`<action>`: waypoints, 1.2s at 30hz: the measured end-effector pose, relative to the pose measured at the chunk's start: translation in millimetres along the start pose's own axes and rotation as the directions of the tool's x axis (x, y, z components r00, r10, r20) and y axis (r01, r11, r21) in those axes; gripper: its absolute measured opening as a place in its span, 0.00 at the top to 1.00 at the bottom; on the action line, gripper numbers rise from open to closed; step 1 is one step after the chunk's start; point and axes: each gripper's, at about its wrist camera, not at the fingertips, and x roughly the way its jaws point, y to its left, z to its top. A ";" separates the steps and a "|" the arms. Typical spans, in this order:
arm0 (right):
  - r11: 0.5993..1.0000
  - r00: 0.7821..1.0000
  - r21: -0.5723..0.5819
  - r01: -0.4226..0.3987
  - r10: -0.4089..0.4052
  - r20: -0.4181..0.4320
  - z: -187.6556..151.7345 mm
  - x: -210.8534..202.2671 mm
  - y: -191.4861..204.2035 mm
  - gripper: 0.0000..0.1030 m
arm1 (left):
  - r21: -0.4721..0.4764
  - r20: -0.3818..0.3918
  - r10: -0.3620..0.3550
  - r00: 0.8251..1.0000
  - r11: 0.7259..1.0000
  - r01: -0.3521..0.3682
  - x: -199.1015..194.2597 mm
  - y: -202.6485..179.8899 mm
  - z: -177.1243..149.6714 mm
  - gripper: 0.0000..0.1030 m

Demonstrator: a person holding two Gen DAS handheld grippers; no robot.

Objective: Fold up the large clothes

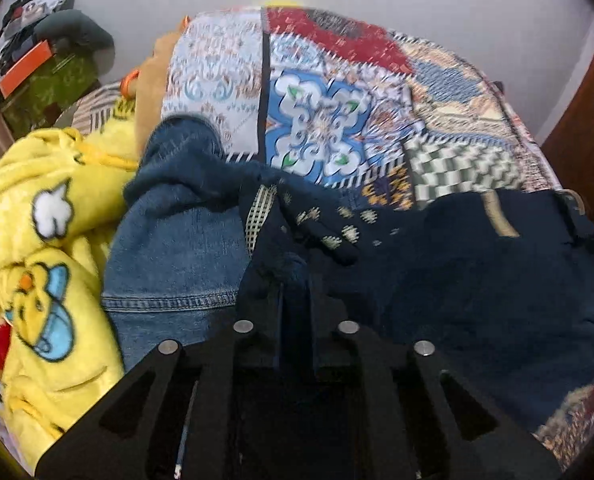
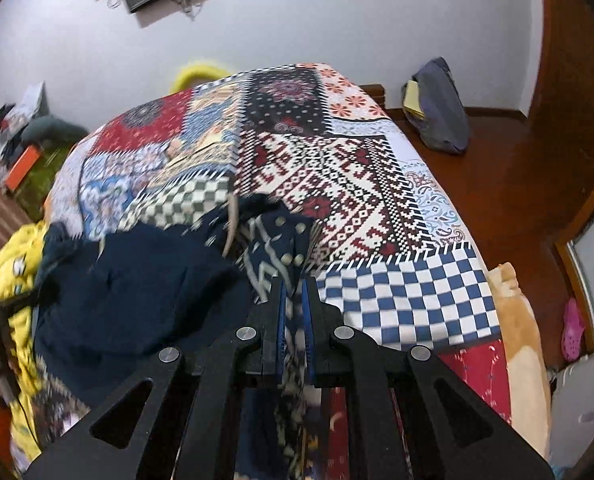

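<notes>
Yellow fleece [image 1: 45, 248] is lying left of the left hand-held gripper [image 1: 295, 280], with jeans [image 1: 177, 248] just beside it. That hand-held gripper is pinching the navy garment [image 1: 477, 280], which is sprawling to its right over the quilted bed [image 1: 337, 92]. Further right, the right hand-held gripper [image 2: 295, 292] is pinching the garment's patterned edge [image 2: 275, 248], checked quilt lying to its right.

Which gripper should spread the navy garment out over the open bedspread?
Probably right: the right gripper pinches the navy garment beside bare bedspread; the left gripper grips amid piled jeans.
</notes>
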 end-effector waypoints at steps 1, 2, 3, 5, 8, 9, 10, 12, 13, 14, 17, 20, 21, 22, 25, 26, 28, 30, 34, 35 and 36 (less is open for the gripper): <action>1.000 1.000 -0.031 0.000 0.000 0.004 -0.9 -2.4 6.8 0.93 | 0.003 0.011 -0.010 1.000 1.000 0.010 -9.5 0.0 1.0 0.83; 0.998 1.000 -0.064 0.000 0.001 0.006 -2.1 -3.8 14.4 0.93 | 0.005 0.024 -0.018 1.000 1.000 0.018 -18.5 -0.1 2.3 0.75; 0.995 1.000 -0.098 -0.006 0.007 0.004 -3.4 -6.1 21.7 0.92 | 0.011 0.048 -0.028 0.998 1.000 0.027 -31.4 0.0 2.9 0.64; 0.988 0.999 -0.148 -0.034 0.032 -0.018 -4.9 -8.5 36.8 0.76 | 0.027 0.104 -0.019 0.994 1.000 0.016 -53.3 -0.5 3.1 0.48; 0.982 0.999 -0.182 -0.043 0.044 0.004 -5.4 -7.9 51.5 0.35 | 0.077 0.156 0.006 0.988 0.997 -0.018 -75.2 -4.5 -0.7 0.41; 0.979 0.999 -0.201 -0.028 0.033 0.025 -4.4 -7.3 57.5 0.35 | 0.098 0.155 0.009 0.988 0.995 -0.024 -77.7 -6.2 -3.3 0.39; 0.976 0.999 -0.215 -0.016 0.024 0.033 -3.8 -5.1 61.8 0.35 | 0.114 0.150 0.009 0.989 0.993 -0.026 -77.9 -5.2 -4.4 0.38; 0.970 0.999 -0.245 0.008 0.001 0.038 1.6 4.4 71.1 0.35 | 0.158 0.131 0.024 0.991 0.986 -0.045 -70.3 -8.0 -10.5 0.37; 0.967 0.999 -0.255 0.014 -0.005 0.036 3.7 8.8 73.9 0.35 | 0.176 0.118 0.040 0.992 0.983 -0.060 -63.4 -8.5 -13.5 0.37; 0.963 1.000 -0.269 0.015 -0.008 0.028 6.5 15.9 77.9 0.35 | 0.188 0.100 0.058 0.993 0.979 -0.076 -53.6 -7.7 -16.5 0.37; 0.949 1.000 -0.315 0.013 -0.012 0.005 10.3 33.4 87.7 0.35 | 0.163 0.048 0.048 0.998 0.985 -0.055 -28.7 1.3 -22.2 0.37; 0.941 1.000 -0.338 0.013 -0.019 -0.015 12.1 48.8 93.1 0.54 | 0.123 0.009 0.023 1.000 0.992 -0.024 -5.9 7.8 -24.0 0.37; 0.941 0.999 -0.338 0.020 -0.031 -0.027 13.2 56.1 93.3 0.66 | 0.115 0.009 0.024 1.000 0.993 -0.025 1.1 8.8 -22.6 0.37; 0.942 0.999 -0.334 0.022 -0.036 -0.036 13.1 59.7 92.3 0.73 | 0.112 0.013 0.025 1.000 0.993 -0.026 4.2 8.7 -21.8 0.37; 0.952 0.998 -0.308 0.000 -0.019 -0.059 15.1 68.5 87.3 0.94 | 0.101 0.034 0.031 0.999 0.994 -0.035 12.4 9.4 -12.5 0.37; 0.952 0.999 -0.305 -0.002 -0.011 -0.041 15.8 65.8 85.8 0.95 | 0.100 0.048 0.034 0.998 0.994 -0.039 12.9 9.1 -8.3 0.37; 0.961 1.000 -0.276 0.006 -0.005 0.005 21.8 55.9 81.5 0.96 | 0.109 0.073 0.033 0.997 0.993 -0.040 12.9 7.7 -1.0 0.39; 0.973 0.999 -0.232 0.006 0.006 0.051 33.6 44.7 73.9 0.96 | 0.136 0.083 0.045 0.996 0.989 -0.056 15.8 1.9 6.7 0.56; 0.989 0.990 -0.144 0.017 0.003 0.138 68.0 25.6 55.5 0.96 | 0.154 0.038 0.109 0.993 0.982 -0.113 35.9 -4.8 15.6 0.98; 0.991 0.990 -0.131 0.022 -0.003 0.143 72.3 25.2 52.7 0.96 | 0.149 0.038 0.120 0.992 0.981 -0.124 40.4 -4.7 17.0 0.99; 0.992 0.989 -0.120 0.035 -0.017 0.148 76.6 27.2 50.1 0.96 | 0.143 0.043 0.145 0.988 0.978 -0.150 44.3 -4.6 17.9 1.00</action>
